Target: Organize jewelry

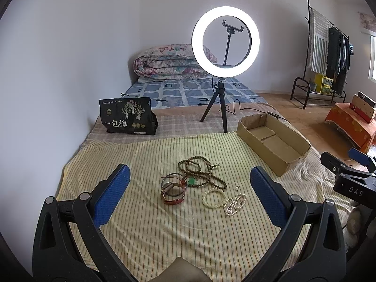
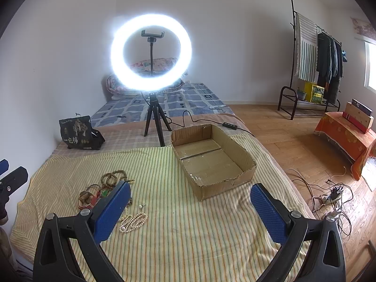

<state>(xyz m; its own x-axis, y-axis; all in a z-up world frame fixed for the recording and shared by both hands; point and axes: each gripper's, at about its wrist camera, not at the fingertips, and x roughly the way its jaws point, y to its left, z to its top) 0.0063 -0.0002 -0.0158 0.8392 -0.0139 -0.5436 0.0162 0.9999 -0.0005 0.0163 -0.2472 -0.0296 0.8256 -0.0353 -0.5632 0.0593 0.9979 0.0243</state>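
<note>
Striped cloth covers the bed; left of the box, light, limp pearls are best pinched mid-strand. Both tongs gape empty.

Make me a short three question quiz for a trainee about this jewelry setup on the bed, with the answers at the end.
1. True or false: the cardboard box already holds jewelry.
2. Which piece lies nearest the left gripper? A) brown bead string B) watch with red strap C) pearl necklace
3. How do the jaws of the right gripper stand?

Key
1. False, it is empty.
2. B
3. Open, holding nothing, over the striped cloth.
</note>
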